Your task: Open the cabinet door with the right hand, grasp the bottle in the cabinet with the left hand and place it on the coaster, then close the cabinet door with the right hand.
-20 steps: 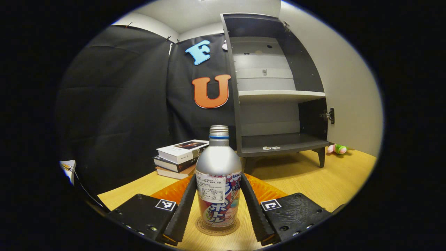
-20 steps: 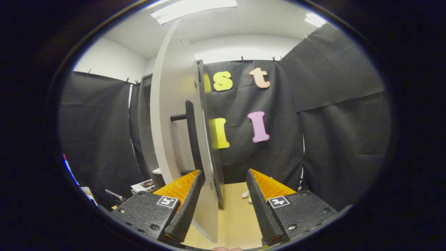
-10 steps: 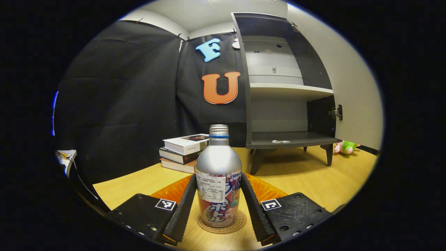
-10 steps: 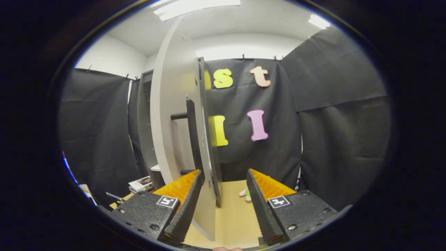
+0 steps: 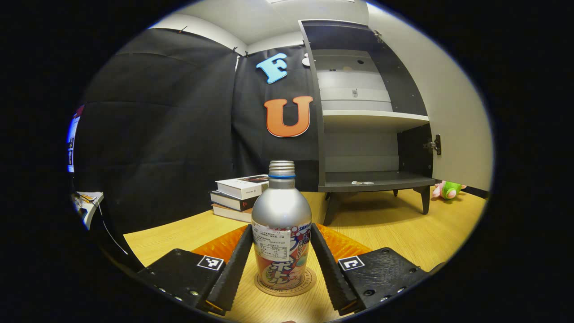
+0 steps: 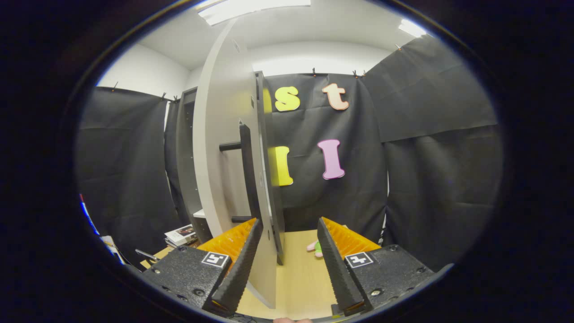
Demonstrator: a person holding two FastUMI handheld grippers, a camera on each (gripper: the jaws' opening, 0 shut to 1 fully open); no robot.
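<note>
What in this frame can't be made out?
- Left gripper view: whether the tongs press the bottle or just flank it; contact too fine to tell.
- Same view: small items on the cabinet floor, too small.
- Right gripper view: the door hides the cabinet's inside; whether the open tongs touch the door edge is unclear.

You are seeing the bottle [image 5: 281, 233] standing on the coaster [image 5: 285, 286], between your left gripper's [image 5: 280, 260] fingers. Behind it, books [image 5: 240, 197] are lying left of the cabinet [image 5: 370, 134] (toy [image 5: 448, 189] sitting farther right).
</note>
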